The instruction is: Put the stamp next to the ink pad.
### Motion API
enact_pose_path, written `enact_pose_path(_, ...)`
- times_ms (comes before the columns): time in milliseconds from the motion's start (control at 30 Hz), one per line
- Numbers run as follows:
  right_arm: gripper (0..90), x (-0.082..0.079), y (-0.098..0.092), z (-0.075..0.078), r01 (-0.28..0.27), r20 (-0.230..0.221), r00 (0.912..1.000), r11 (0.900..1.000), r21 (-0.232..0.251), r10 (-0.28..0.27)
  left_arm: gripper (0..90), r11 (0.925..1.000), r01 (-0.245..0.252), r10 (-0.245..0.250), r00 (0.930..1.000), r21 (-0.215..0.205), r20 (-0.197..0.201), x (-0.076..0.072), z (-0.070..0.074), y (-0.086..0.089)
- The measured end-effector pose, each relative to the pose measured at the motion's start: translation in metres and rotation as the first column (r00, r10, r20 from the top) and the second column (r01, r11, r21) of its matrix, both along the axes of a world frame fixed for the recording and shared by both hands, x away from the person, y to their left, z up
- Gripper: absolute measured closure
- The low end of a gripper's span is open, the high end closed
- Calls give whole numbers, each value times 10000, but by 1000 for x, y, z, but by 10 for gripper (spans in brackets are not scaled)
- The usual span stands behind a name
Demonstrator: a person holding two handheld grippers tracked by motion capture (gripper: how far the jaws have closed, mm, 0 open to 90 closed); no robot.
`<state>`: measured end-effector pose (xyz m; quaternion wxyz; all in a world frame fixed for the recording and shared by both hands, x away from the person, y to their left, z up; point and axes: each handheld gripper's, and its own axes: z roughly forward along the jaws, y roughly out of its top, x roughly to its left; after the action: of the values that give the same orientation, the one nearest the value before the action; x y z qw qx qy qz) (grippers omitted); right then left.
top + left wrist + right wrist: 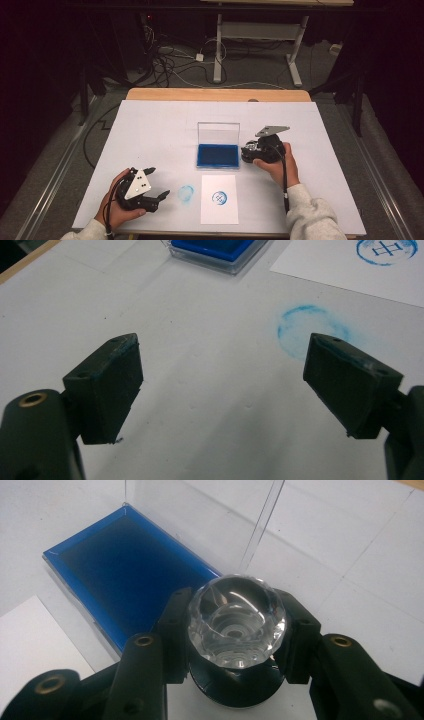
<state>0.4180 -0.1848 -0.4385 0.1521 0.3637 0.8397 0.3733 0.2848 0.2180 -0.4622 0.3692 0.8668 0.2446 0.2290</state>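
Note:
A blue ink pad (217, 155) lies in a clear case with its lid (218, 132) standing upright, mid-table; it shows too in the right gripper view (130, 577) and the left gripper view (215, 250). My right gripper (250, 152) is just right of the pad, shut on a stamp with a clear faceted knob (236, 620) and a dark base. A white paper sheet (219, 199) bears a round blue stamp print (219, 197). A blue ink smudge (186, 193) marks the table left of the sheet. My left gripper (159, 185) stands open, holding nothing, beside the smudge (312, 330).
The white tabletop (150, 130) has a wooden strip (217, 94) along its far edge. Beyond it, on the floor, are tangled cables (170, 60) and the legs of another table (218, 45).

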Motion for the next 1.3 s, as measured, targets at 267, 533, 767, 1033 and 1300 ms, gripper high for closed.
enact_pose_path(267, 563, 2, 0, -5, 50, -248, 9997, 9999, 113, -47, 157, 9999, 70, -69, 9999, 112, -103, 0, -1, -1)
enact_pose_path(533, 506, 2, 0, -7, 139, -134, 9998, 9999, 95, -138, 157, 9999, 67, -66, 9999, 109, -96, 0, -1, -1)
enact_pose_path(767, 400, 0, 0, -3, 229, 207, 9995, 9996, 139, -232, 157, 9999, 59, -57, 9999, 123, -94, 0, -1, -1)
enact_pose_path(1033, 359, -6, 0, 7, 287, 1066, 9939, 9996, 15, -287, 157, 9999, 63, -62, 9999, 95, -102, 0, -1, -1)
enact_pose_path(1300, 282, -12, 0, 22, 369, 1702, 9846, 9991, 216, -400, 157, 9999, 70, -69, 9999, 101, -106, 0, -1, -1)
